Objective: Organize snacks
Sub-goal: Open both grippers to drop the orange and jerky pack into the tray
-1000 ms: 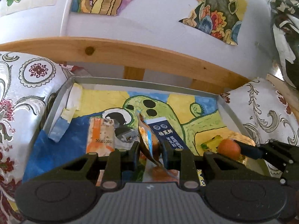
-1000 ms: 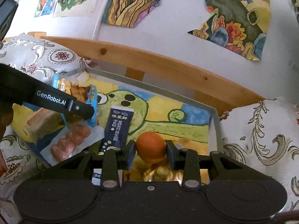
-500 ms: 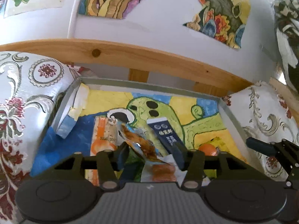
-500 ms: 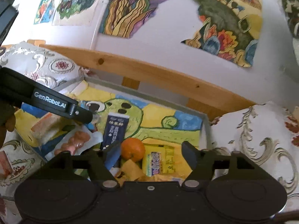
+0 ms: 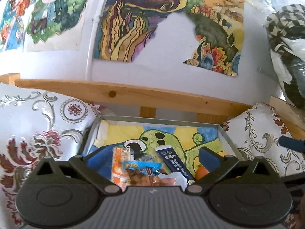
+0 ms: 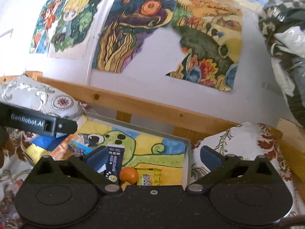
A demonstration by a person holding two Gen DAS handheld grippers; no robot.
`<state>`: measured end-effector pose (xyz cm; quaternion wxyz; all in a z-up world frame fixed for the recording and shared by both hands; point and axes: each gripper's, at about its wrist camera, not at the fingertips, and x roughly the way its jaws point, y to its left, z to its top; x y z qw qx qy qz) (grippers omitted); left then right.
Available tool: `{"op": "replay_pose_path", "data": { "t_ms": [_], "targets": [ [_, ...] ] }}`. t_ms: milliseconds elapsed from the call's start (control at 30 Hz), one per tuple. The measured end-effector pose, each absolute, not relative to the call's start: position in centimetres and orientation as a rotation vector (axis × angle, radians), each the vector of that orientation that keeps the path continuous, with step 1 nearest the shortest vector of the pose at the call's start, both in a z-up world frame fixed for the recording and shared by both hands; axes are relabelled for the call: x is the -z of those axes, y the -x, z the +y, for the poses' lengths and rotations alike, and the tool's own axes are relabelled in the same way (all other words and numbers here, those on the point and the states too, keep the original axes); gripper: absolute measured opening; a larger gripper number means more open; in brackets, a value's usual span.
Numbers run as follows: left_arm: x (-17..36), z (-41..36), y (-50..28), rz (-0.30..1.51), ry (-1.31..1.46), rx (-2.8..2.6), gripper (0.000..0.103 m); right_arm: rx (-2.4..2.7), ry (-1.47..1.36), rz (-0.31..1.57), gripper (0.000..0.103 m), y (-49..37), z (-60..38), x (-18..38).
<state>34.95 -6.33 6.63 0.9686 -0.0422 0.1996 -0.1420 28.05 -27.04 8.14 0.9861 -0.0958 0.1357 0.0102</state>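
Right wrist view: the right gripper (image 6: 152, 155) hangs wide open and empty above the tray (image 6: 187, 159), where the orange (image 6: 129, 175) lies between the dark blue sachet (image 6: 113, 163) and a yellow packet (image 6: 150, 177). The left gripper (image 5: 152, 155) is equally spread and empty over the blue snack bag (image 5: 143, 168). Lifting clear before reaching again should avoid scattering them.

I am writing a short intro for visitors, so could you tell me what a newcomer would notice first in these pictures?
Probably the bright paintings on the white wall above the wooden rail. Below them sits a grey tray lined with a green cartoon drawing, holding an orange, a dark blue packet and a yellow packet. Both the left claw and right claw hang open above it.
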Motion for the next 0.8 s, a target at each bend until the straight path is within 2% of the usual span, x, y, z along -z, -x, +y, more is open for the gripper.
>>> {"op": "replay_pose_path", "data": {
  "t_ms": [433,800],
  "targets": [
    [-7.4,-4.0,-28.9,0.385,0.131,0.229,0.103,-0.018,0.092,0.254,0.102,-22.2,-27.4,-10.1],
    [-6.5,-1.9,-22.5,0.437,0.117,0.180,0.103,-0.030,0.036,0.278,0.102,-15.8,-26.5,-8.5]
  ]
}}
